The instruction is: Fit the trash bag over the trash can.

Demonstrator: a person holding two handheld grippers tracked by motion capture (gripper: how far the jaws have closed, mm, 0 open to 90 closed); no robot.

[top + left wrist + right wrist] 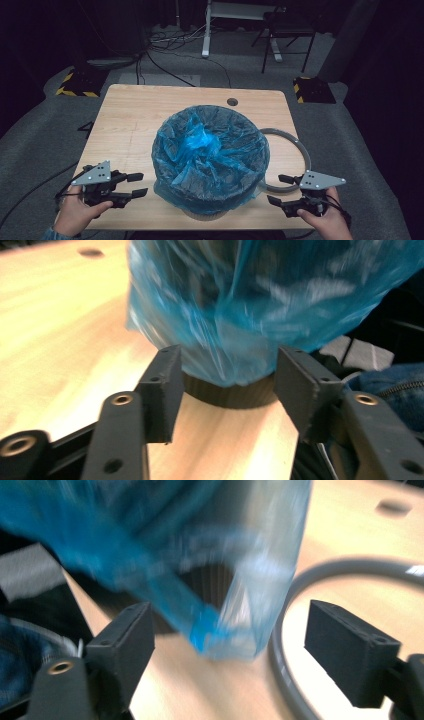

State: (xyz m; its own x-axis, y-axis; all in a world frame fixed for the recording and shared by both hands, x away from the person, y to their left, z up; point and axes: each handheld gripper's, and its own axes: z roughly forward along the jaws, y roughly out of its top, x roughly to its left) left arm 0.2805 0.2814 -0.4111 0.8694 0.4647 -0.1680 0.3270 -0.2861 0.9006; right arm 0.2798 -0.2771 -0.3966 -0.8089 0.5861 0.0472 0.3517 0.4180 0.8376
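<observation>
A dark ribbed bin [212, 200] stands near the front edge of the wooden table [130, 120], lined with a crinkled blue plastic bag [210, 150] whose hem drapes over its rim. Both hands rest low at the table's front corners. The left gripper [136, 184] and right gripper [276, 189] point inward at the bin, jaws apart and holding nothing, 1 on each side. A grey ring [300, 150] lies just beside the bin, near the right gripper.

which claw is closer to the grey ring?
Right. The right claw sits beside the grey ring, at its near edge. The left claw is across the bag-lined bin, on its far side from the ring.
</observation>
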